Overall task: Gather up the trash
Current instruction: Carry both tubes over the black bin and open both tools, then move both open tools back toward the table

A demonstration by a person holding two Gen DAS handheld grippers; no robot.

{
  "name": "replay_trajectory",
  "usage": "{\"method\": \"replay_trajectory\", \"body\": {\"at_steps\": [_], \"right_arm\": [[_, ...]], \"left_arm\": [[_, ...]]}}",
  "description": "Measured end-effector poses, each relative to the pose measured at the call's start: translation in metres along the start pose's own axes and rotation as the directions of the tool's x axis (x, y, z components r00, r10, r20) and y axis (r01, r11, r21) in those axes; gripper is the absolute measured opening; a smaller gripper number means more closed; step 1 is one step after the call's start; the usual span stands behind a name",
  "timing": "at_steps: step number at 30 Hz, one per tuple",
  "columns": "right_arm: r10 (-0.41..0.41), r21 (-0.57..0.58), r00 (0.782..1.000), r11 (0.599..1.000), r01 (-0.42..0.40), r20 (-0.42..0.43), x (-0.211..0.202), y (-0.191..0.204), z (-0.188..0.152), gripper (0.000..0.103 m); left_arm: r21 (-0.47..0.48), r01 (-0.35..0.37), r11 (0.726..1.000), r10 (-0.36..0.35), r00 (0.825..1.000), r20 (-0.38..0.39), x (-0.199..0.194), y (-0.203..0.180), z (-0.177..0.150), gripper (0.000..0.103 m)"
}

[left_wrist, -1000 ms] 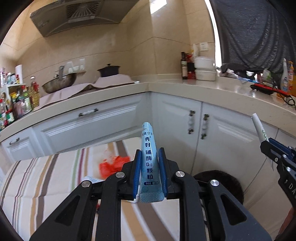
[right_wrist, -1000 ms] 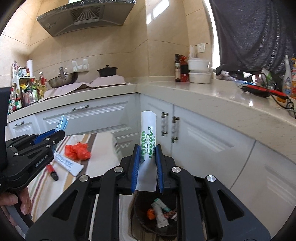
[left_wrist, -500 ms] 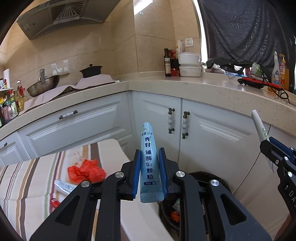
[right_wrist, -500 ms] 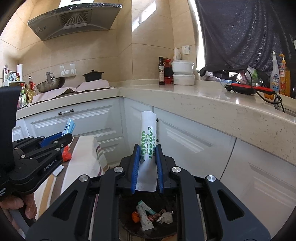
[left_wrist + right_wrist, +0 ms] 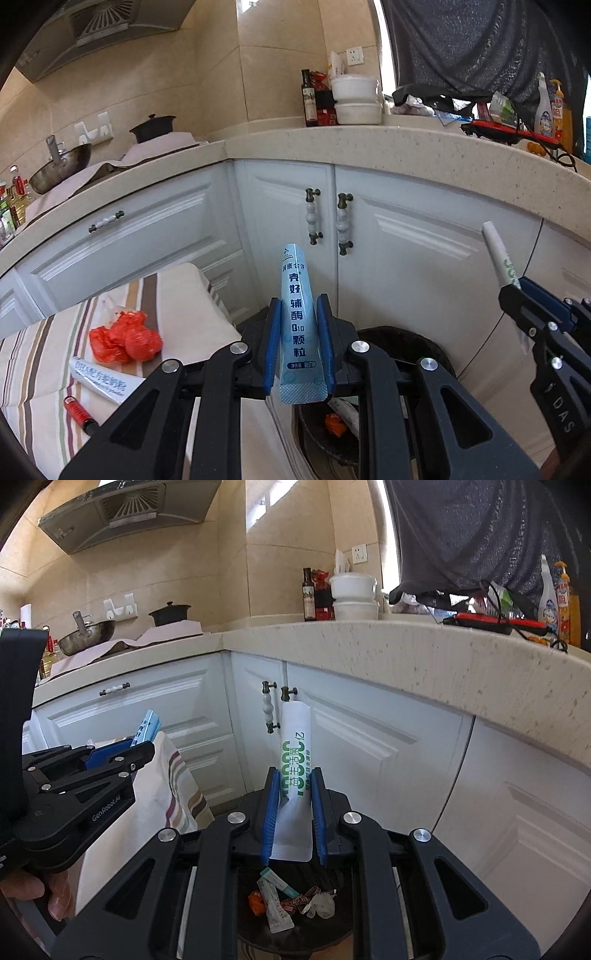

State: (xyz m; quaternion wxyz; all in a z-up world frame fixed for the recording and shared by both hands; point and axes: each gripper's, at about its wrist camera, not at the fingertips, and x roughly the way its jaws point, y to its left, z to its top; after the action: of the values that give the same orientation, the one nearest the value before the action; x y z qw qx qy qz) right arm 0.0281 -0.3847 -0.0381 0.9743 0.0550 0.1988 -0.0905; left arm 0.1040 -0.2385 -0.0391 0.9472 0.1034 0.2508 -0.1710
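Pale blue foil marks the sachet [image 5: 300, 325] clamped upright between the blue pads of the left claw [image 5: 299, 343] in the left wrist view; its lower end sticks out behind the pads and its tip stands free in front of the white cabinet doors [image 5: 369, 236]. Below and right of the claw is the dark trash bin [image 5: 413, 347], its rim partly covered by the claw's black arms, with an orange scrap just visible inside. To the left a striped cloth [image 5: 177, 295] ends in a rounded edge close to the bin; on it lie a red crumpled bag [image 5: 125, 339], a white stick packet [image 5: 98, 380] and a small red lighter [image 5: 77, 410], all near one another. The beige worktop [image 5: 406, 147] overhangs the cabinets above, leaving open room between its edge and the bin. At the right edge the right claw [image 5: 517, 295] enters, cut off by the frame. In the right wrist view the right claw [image 5: 293, 812] is closed on a white sachet with green print [image 5: 295, 760], held upright. Directly beneath, the bin [image 5: 255, 934] opens, holding several wrappers and a crumpled white scrap; its near rim is hidden by the claw's body. The left claw [image 5: 142, 744] comes in from the left beside the cloth's hanging edge [image 5: 177, 794], the blue sachet's tip [image 5: 147, 725] poking out of it.
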Motion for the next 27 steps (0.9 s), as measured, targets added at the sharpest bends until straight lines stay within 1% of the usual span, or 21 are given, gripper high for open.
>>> {"method": "replay_trajectory", "body": {"at_steps": [13, 14, 15, 16, 17, 18, 20, 21, 25, 27], "right_arm": [[-0.006, 0.030, 0.999, 1.000, 0.007, -0.043, 0.037, -0.012, -0.012, 0.018], [-0.008, 0.034, 0.999, 0.999, 0.009, -0.043, 0.039, -0.013, -0.013, 0.018], [-0.009, 0.035, 0.999, 0.999, 0.010, -0.044, 0.041, -0.014, -0.014, 0.018], [-0.012, 0.037, 0.999, 0.999, 0.014, -0.046, 0.043, -0.014, -0.015, 0.018], [-0.013, 0.040, 0.999, 0.999, 0.015, -0.048, 0.045, -0.015, -0.015, 0.021], [-0.016, 0.045, 0.999, 0.999, 0.018, -0.046, 0.046, -0.015, -0.015, 0.032], [-0.019, 0.051, 0.999, 0.998, 0.021, -0.039, 0.047, -0.016, -0.015, 0.039], [-0.022, 0.052, 0.999, 0.998, 0.024, -0.041, 0.048, -0.016, -0.015, 0.039], [-0.025, 0.058, 0.999, 0.998, 0.027, -0.039, 0.046, -0.017, -0.014, 0.039], [-0.027, 0.057, 0.999, 0.998, 0.029, -0.035, 0.043, -0.017, -0.013, 0.039]], "left_arm": [[0.033, -0.003, 0.999, 0.005, 0.998, -0.063, 0.037, -0.015, 0.004, 0.022], [0.034, -0.002, 0.999, 0.004, 0.998, -0.066, 0.039, -0.015, 0.004, 0.025], [0.034, -0.004, 0.999, 0.006, 0.998, -0.068, 0.040, -0.016, 0.003, 0.033], [0.032, -0.007, 0.999, 0.009, 0.998, -0.067, 0.041, -0.016, 0.003, 0.036], [0.031, -0.009, 0.999, 0.011, 0.998, -0.066, 0.042, -0.016, 0.003, 0.043], [0.030, -0.011, 0.999, 0.013, 0.998, -0.067, 0.042, -0.016, 0.002, 0.046], [0.028, -0.009, 1.000, 0.011, 0.998, -0.066, 0.043, -0.016, 0.003, 0.049], [0.027, -0.011, 1.000, 0.012, 0.998, -0.065, 0.043, -0.015, 0.003, 0.053], [0.023, -0.018, 1.000, 0.019, 0.998, -0.055, 0.041, -0.013, 0.004, 0.057], [0.022, -0.022, 1.000, 0.023, 0.998, -0.050, 0.039, -0.011, 0.004, 0.061]]}}
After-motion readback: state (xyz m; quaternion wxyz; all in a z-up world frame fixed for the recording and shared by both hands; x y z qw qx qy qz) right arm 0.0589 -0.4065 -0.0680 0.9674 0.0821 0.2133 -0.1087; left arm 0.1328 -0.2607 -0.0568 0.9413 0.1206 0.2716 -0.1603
